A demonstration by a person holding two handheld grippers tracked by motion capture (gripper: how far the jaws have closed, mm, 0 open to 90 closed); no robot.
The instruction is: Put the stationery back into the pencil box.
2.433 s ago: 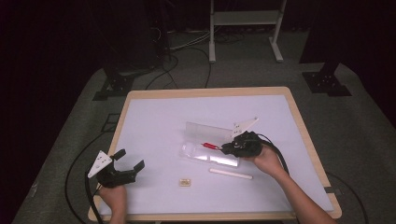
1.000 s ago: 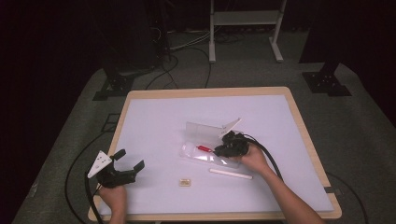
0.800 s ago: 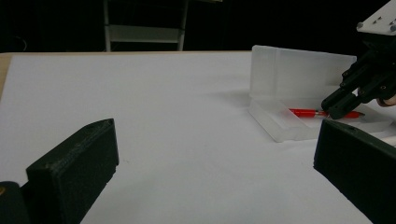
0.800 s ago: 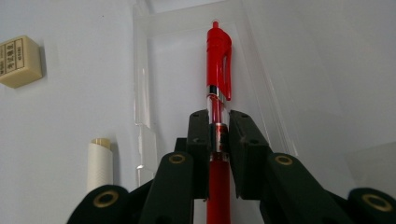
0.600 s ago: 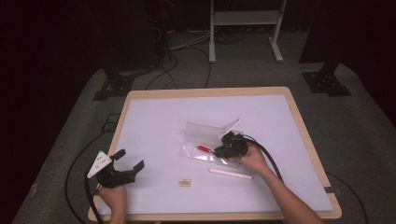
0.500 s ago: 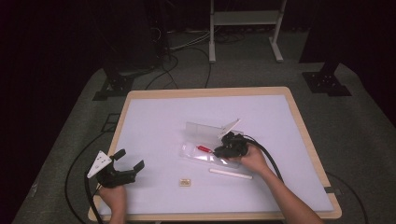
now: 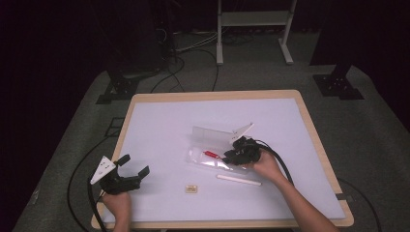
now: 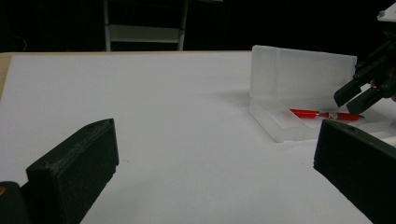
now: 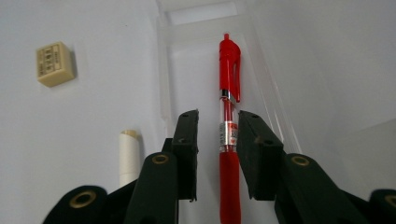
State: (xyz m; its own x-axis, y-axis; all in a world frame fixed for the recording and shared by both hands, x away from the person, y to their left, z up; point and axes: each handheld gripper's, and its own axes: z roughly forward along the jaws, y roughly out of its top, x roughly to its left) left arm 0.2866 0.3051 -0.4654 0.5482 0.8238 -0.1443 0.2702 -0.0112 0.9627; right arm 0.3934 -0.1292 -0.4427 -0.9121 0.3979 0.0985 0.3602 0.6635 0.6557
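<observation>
A red pen [image 9: 229, 70] lies lengthwise in the tray of an open clear plastic case [image 9: 163, 93], which sits mid-table [image 7: 196, 155] with its lid [image 7: 210, 134] standing up behind. My right gripper [image 9: 218, 116] hangs low over the tray's right end [image 7: 227, 157]. Its jaws have just been opening and now straddle the pen's barrel, with a small gap on each side. The pen [image 8: 322, 114] rests on the tray floor. My left gripper [image 7: 133, 166] sits open near the front left corner, with nothing between its jaws [image 8: 215, 130].
A small beige eraser [image 7: 192, 188] [image 9: 55, 63] lies in front of the case. A white stick [image 7: 238, 180] [image 9: 129, 154] lies to its right, close beside my right hand. The table's wooden rim [image 7: 217, 95] borders the white top.
Since the oldest frame my right gripper has shifted left along the case to the pen's near end. Over the last second it has barely moved. The left gripper stays put.
</observation>
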